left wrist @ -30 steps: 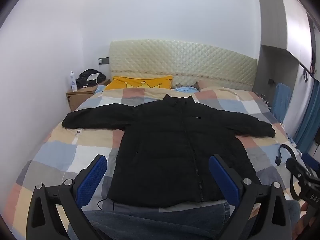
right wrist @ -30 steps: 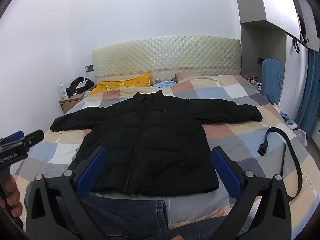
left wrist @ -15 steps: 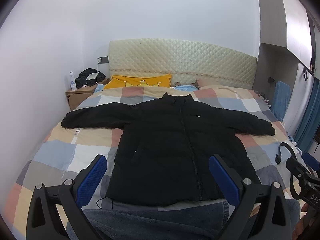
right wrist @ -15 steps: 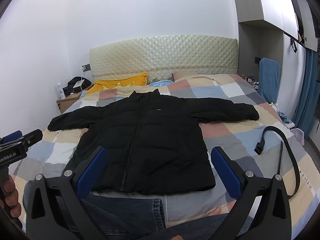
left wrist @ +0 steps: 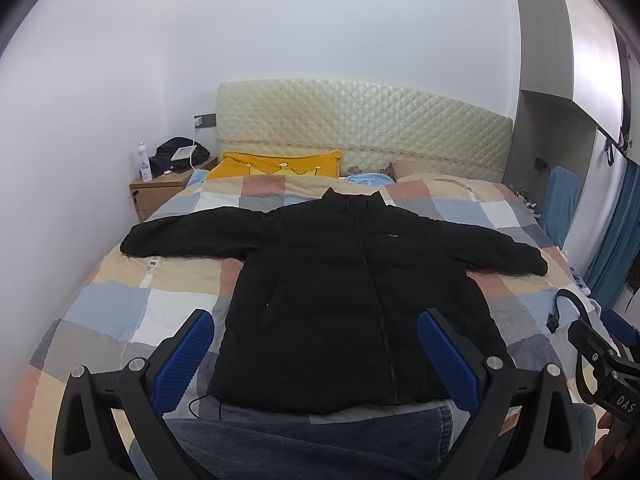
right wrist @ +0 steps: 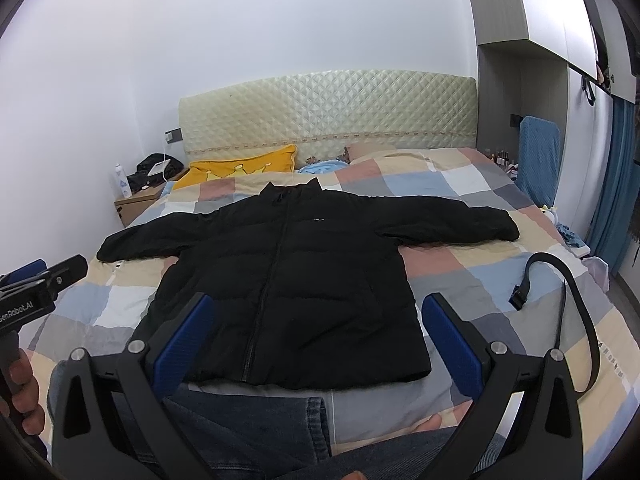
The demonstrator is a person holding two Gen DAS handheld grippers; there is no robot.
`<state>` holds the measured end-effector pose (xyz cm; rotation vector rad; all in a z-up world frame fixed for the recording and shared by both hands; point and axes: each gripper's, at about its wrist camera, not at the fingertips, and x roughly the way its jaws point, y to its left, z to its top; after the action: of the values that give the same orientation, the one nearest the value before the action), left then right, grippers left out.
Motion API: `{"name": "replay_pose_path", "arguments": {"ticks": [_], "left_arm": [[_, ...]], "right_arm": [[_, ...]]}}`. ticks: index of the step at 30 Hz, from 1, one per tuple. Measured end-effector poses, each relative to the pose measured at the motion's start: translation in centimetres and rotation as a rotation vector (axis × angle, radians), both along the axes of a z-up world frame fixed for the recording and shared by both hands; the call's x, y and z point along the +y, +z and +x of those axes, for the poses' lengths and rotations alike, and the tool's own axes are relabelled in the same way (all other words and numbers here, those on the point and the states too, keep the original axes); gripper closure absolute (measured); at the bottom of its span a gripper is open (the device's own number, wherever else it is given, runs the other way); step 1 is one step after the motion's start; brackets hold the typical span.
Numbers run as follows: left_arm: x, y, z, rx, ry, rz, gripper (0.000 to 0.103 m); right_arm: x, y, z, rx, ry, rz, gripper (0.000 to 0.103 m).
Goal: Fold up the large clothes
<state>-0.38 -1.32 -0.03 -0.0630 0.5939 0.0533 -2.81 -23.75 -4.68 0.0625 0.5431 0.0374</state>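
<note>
A black puffer jacket (left wrist: 344,288) (right wrist: 288,280) lies flat and zipped on the checked bedspread (left wrist: 120,312), collar toward the headboard, both sleeves spread sideways. My left gripper (left wrist: 316,344) hangs open above the jacket's hem, blue pads wide apart and holding nothing. My right gripper (right wrist: 316,336) is also open over the hem, empty. Each gripper shows at the edge of the other's view. A person's jeans-clad legs (left wrist: 304,440) sit at the bed's foot.
A black belt (right wrist: 576,312) curls on the bed right of the jacket. A yellow pillow (left wrist: 276,164) lies by the quilted headboard (left wrist: 360,128). A nightstand (left wrist: 160,192) with a bottle and bag stands left. A blue chair (right wrist: 536,160) and curtain stand right.
Both grippers have risen and tilted slightly, so the jacket sits a little lower and closer in both views. The jacket has not moved, and both grippers remain open.
</note>
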Motion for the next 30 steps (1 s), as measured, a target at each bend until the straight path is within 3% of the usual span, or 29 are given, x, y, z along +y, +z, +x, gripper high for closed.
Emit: {"name": "replay_pose_path", "arguments": {"ticks": [30], "left_arm": [[-0.64,-0.42,0.05,0.016,-0.022,-0.009,0.000]], "right_arm": [[-0.20,-0.57,0.08,0.018,-0.002,0.007,0.000]]}}
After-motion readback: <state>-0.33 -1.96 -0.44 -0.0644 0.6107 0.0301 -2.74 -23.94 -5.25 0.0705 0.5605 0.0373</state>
